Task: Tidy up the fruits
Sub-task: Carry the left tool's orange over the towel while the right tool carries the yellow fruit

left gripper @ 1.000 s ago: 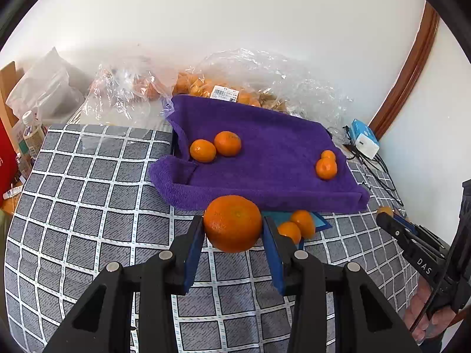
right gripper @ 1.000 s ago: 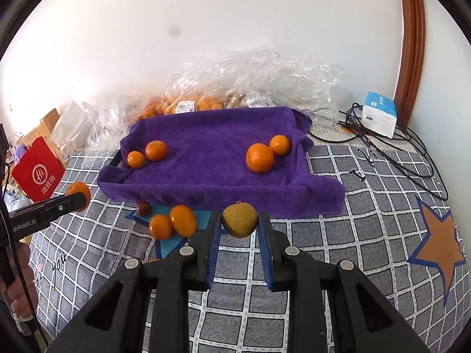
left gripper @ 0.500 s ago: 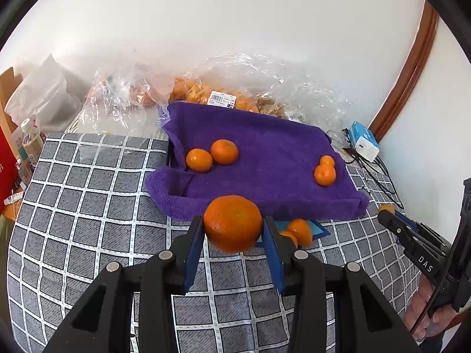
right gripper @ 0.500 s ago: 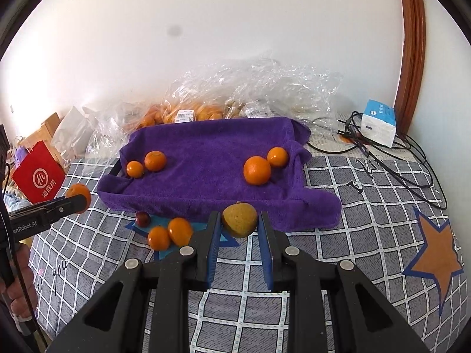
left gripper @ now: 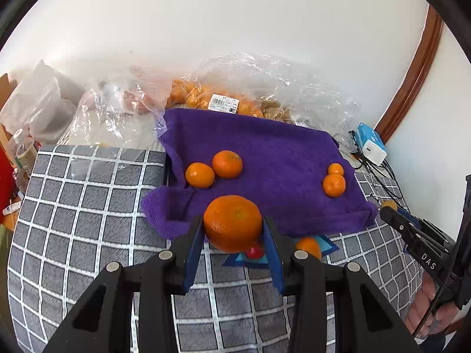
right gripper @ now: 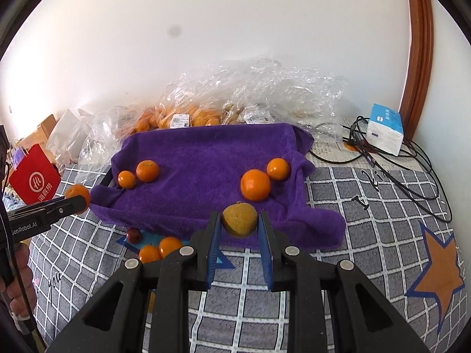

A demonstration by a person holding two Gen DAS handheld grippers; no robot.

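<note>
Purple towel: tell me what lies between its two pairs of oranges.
Nothing. In the right wrist view the purple towel is bare between the left pair of oranges and the right pair of oranges; the left wrist view agrees.

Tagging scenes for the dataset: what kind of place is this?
Probably a bedroom at home, not a lab: the work surface looks like a bed under a grey checked quilt, shop bags of fruit are heaped against the wall, and a red paper shopping bag stands beside it.
</note>
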